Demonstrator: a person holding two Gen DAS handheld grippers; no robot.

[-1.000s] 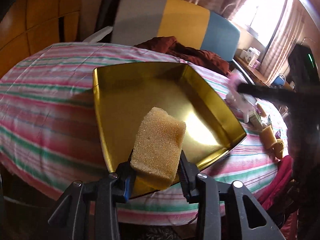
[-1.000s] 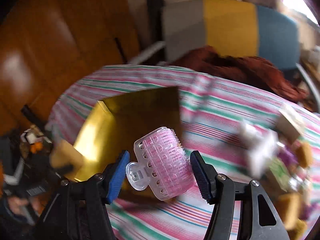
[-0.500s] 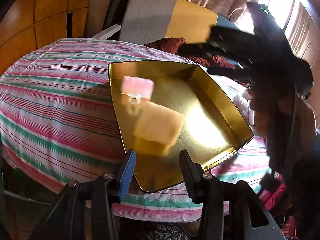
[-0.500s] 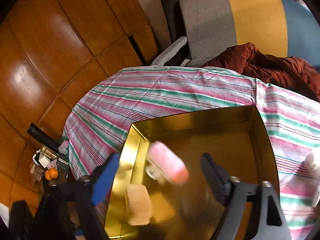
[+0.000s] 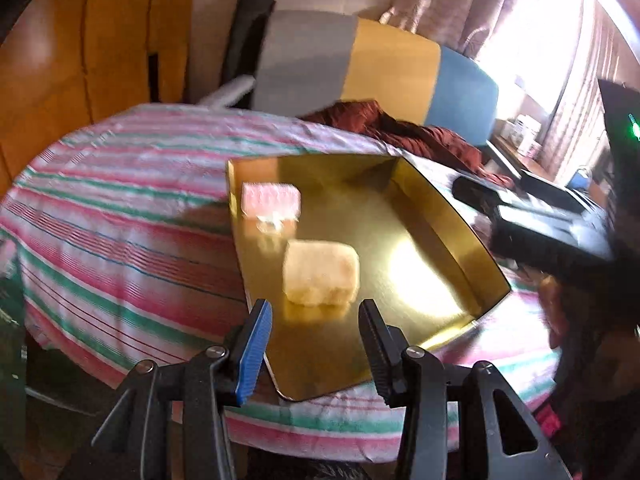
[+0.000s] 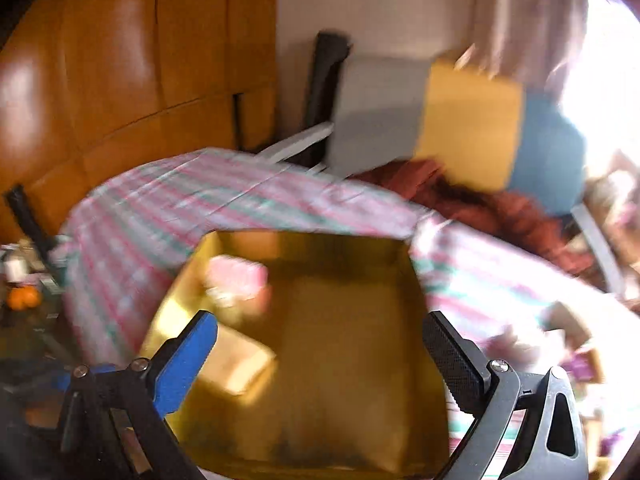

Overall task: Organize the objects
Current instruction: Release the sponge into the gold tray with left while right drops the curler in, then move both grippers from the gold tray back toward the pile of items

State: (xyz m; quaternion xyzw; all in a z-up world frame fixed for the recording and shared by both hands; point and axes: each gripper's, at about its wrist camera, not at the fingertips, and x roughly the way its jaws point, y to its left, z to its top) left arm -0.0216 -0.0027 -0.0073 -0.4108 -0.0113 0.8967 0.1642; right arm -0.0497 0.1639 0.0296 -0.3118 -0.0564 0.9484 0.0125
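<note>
A home room: striped tablecloth (image 5: 120, 208), colour-block chair (image 5: 384, 68), curtains (image 5: 460, 4), wood panelling (image 6: 120, 80).

Legible text, labels, brands, numbers, signs: none in either wrist view. Small boxes (image 5: 524, 136) by the window, right of frame in the left wrist view, may carry print, too blurred to read. Packets (image 6: 580, 364) at lower right of the right wrist view likewise unreadable.

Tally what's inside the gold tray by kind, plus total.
Yellow sponge: 1
Pink hair roller: 1
Total: 2, both lying in the gold tray; left gripper and right gripper hold nothing.
</note>
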